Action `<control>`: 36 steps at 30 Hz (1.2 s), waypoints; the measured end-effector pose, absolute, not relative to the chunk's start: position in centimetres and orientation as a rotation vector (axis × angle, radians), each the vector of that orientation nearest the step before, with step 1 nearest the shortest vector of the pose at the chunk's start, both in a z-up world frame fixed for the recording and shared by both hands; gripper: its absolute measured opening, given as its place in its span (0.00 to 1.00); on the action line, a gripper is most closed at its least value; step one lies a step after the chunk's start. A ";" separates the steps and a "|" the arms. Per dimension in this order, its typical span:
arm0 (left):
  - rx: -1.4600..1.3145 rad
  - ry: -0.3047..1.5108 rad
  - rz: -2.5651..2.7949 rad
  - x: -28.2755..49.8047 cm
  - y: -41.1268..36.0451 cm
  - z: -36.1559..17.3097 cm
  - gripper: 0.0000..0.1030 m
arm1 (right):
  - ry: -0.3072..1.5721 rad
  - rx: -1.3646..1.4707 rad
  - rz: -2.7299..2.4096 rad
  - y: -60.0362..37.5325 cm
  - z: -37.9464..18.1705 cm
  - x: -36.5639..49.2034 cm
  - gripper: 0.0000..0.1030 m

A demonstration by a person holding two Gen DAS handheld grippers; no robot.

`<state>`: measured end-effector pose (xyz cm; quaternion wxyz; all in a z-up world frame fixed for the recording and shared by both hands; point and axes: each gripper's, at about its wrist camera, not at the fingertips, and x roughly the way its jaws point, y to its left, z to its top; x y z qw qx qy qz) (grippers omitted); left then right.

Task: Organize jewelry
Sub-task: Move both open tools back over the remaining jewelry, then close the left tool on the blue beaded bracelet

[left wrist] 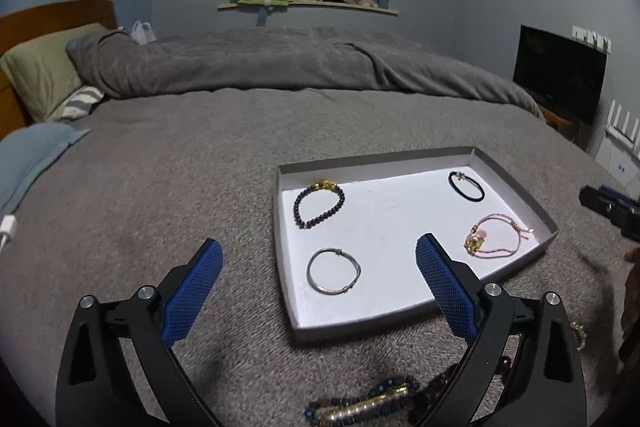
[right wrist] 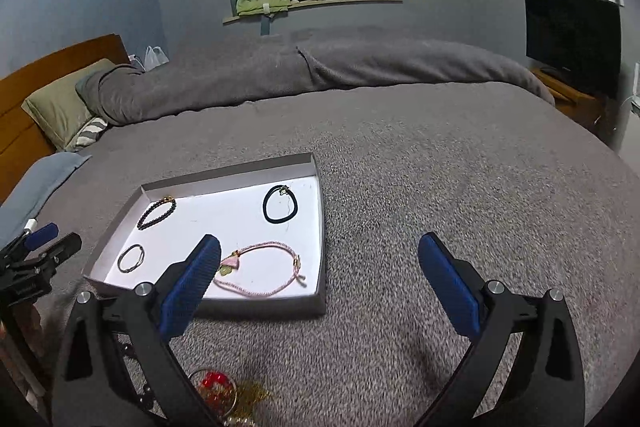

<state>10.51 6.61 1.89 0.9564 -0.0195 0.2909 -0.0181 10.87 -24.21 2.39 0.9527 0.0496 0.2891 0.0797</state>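
On the grey, nubbly bed cover (left wrist: 160, 187) sits a shallow white cardboard tray (left wrist: 516, 187) with low folded walls, and four pieces lie well apart on its smooth floor: a dark beaded bracelet (left wrist: 319, 205) with a gold charm, a thin silver bangle (left wrist: 334, 270), a black elastic band (left wrist: 466, 187) and a pink braided cord bracelet (left wrist: 498, 235) with small charms. The left gripper (left wrist: 320, 283) hovers over the tray's near edge, its blue textured jaws spread wide and holding nothing; the right gripper (right wrist: 320, 277) does the same just right of the tray. Only the left view shows a blue-and-gold beaded piece (left wrist: 368, 405) on the cover below; only the right view shows a red-beaded ring and gold chain (right wrist: 224, 391).
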 end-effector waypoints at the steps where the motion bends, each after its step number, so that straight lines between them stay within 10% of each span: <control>1: -0.047 0.588 -0.035 10.2 6.7 1.9 0.94 | 0.584 0.099 0.162 -24.3 2.4 10.3 0.95; 28: -0.006 0.760 -0.073 3.8 7.9 -3.3 0.89 | 0.661 0.056 0.199 -25.1 -1.9 3.3 0.95; 36: -0.010 0.818 -0.098 4.6 7.6 -4.4 0.58 | 0.679 0.024 0.215 -24.5 -2.5 3.6 0.95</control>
